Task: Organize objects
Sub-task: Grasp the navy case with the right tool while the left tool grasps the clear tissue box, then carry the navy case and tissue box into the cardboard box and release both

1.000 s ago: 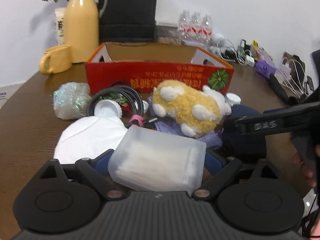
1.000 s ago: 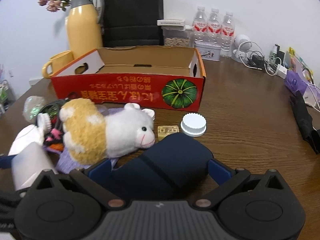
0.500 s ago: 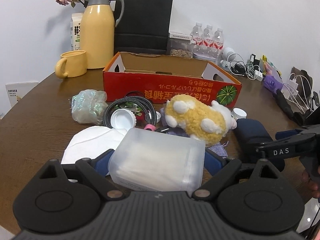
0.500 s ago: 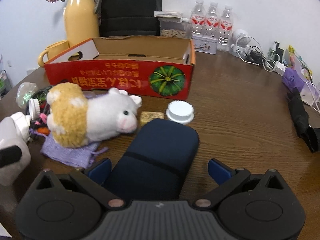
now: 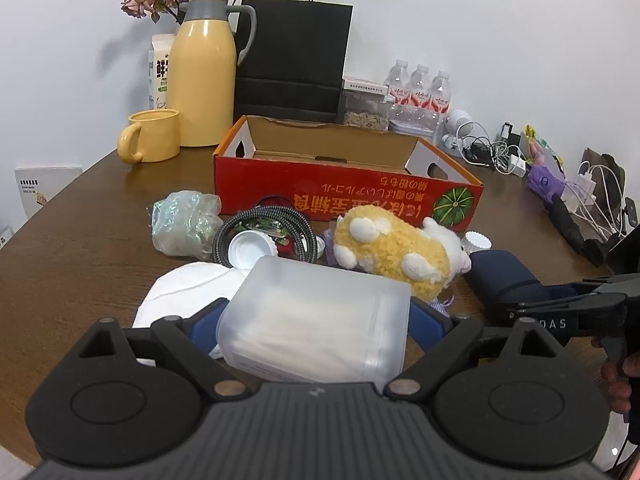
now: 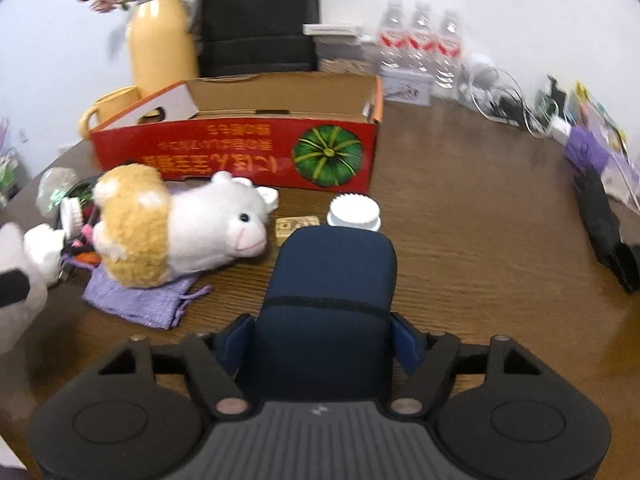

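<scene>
Left claw: jaws set wide, clamped on the frosted plastic box, which is held above the worktop with its long axis crosswise between the pads. Right claw: jaws have just been closing; the blue pads now bear on both sides of the navy case. The case lies on the worktop, long axis pointing away from the claw toward the white cap and the red carton. The plush toy lies just left of it.

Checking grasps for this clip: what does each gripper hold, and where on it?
Left gripper: frosted plastic box, gripped across its sides. Right gripper, jaws just closing: navy case, at its near end.
</scene>
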A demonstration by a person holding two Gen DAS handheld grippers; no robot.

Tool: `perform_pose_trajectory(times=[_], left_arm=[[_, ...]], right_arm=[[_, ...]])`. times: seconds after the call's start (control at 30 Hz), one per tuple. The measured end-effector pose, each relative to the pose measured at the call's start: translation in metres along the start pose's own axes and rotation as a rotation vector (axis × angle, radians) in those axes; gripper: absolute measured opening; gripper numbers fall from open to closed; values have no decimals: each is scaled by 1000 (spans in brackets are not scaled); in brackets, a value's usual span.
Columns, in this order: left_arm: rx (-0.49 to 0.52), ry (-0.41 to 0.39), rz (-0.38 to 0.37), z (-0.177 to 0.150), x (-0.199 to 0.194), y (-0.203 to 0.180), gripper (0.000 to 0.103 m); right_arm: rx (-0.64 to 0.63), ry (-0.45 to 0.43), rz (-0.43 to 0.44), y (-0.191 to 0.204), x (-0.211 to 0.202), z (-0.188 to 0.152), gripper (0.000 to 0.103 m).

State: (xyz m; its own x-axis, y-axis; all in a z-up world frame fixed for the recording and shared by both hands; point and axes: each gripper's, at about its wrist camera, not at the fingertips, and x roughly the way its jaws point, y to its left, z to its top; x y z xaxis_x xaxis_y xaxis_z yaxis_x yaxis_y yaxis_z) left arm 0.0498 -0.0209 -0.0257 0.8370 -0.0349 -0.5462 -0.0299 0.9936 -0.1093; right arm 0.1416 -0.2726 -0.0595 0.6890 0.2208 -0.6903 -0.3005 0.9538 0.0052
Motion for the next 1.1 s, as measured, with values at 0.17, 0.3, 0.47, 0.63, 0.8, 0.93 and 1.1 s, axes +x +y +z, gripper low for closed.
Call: perform_pose_trajectory(times=[0.17,0.3,0.47,0.63,0.8,0.93,1.1], left_arm=[[0,-14,-8,3,-2,3,93],[3,-31,-12,6,-5,6,93],[1,-61,-20,15,-12,10,93],[-12,-108,-30,31,-17,13,93],[-9,-165,-25,58,-10,9,93],[3,-209,-12,89,6,3,93],[-12,-246,10,130,41,-1,93]], right_arm=[[1,-26,23,-1,-7,-3,63],[1,-47,33,2,-8,-7,63],[14,-113,40,3,-19,-7,62],[1,-197,55,7,-35,7,62],[-20,-275,71,15,-39,36,62],[-42,-334,83,23,-34,68,62],[-30,-381,87,30,-10,119,62]])
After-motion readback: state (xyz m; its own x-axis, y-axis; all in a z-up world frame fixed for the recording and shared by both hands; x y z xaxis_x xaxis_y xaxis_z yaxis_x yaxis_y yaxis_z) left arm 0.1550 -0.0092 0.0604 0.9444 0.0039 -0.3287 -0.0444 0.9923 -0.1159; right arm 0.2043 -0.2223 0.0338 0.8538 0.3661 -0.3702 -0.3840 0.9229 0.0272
